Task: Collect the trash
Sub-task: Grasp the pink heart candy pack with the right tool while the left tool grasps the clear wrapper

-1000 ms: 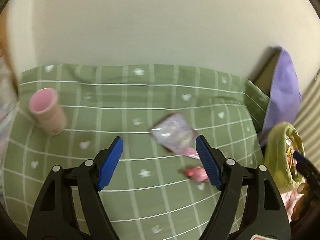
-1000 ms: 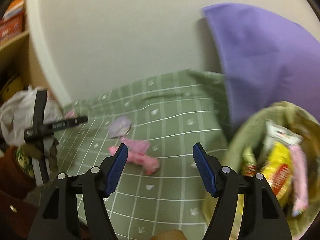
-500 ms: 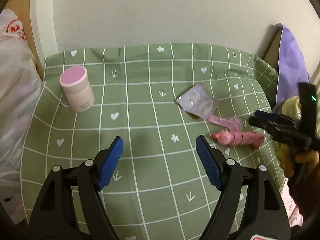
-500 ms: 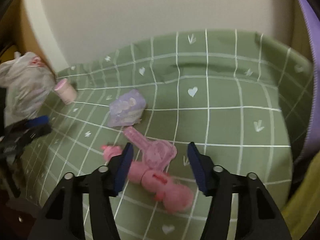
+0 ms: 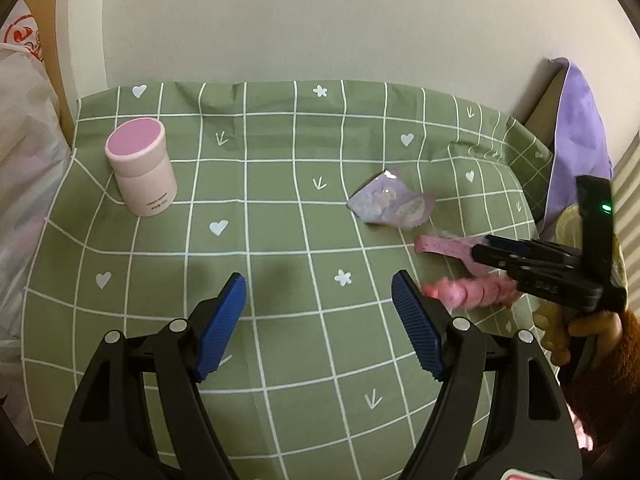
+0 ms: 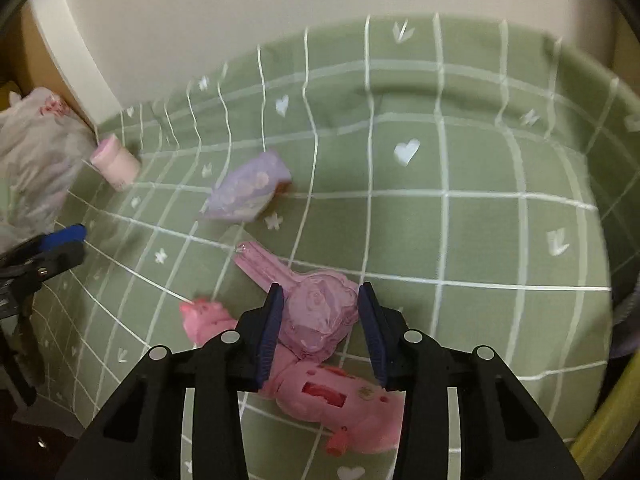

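Note:
On the green checked cloth (image 5: 280, 208) lie a lilac wrapper (image 5: 390, 204) (image 6: 246, 192), a pale pink wrapper (image 6: 316, 312) (image 5: 444, 246) and a pink toy (image 6: 336, 400) (image 5: 468, 294). My right gripper (image 6: 322, 332) is open, its jaws standing on either side of the pink wrapper's puffy end, right above the toy; it also shows in the left wrist view (image 5: 520, 256). My left gripper (image 5: 320, 316) is open and empty, low over the cloth's front middle. It shows at the left edge of the right wrist view (image 6: 52, 248).
A pink-lidded white jar (image 5: 140, 172) (image 6: 116, 164) stands at the cloth's back left. A white plastic bag (image 5: 20, 160) (image 6: 36, 160) lies left of the cloth. A purple cushion (image 5: 576, 152) and a yellow-green bin rim (image 6: 600, 432) are at the right. A wall is behind.
My right gripper has come down over the pink wrapper and narrowed its opening around it. My left gripper has moved a little closer to the cloth, still open.

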Demonstrator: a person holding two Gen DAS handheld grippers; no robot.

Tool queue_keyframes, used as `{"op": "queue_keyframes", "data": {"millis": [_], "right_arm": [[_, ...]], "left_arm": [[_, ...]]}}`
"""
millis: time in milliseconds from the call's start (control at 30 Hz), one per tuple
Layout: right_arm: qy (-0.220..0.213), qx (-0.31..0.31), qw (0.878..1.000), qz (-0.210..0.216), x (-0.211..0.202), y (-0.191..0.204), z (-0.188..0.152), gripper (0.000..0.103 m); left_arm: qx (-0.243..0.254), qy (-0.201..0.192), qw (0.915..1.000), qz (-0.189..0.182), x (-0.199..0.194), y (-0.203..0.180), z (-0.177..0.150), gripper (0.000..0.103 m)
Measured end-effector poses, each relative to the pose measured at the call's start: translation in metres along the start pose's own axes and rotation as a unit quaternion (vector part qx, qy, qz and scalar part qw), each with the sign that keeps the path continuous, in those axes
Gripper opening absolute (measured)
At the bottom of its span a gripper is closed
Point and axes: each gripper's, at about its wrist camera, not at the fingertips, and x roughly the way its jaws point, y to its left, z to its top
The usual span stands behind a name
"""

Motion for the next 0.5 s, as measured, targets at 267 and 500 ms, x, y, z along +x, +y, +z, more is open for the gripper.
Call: {"op": "queue_keyframes", "data": {"millis": [267, 500], "right_arm": [[-0.057, 0.029, 0.998, -0.017, -0.059, -0.018, -0.008, 0.037], [-0.072, 0.074, 0.994, -0.036, -0.101, -0.046, -0.036, 0.037]], "left_arm": [[0.011, 0.031, 0.9973, -0.066, 0.036, -0.026, 0.020, 0.071], [0.163, 0.029, 0.9859, -0.023, 0.071, -0.073, 0.023, 0.071]]}}
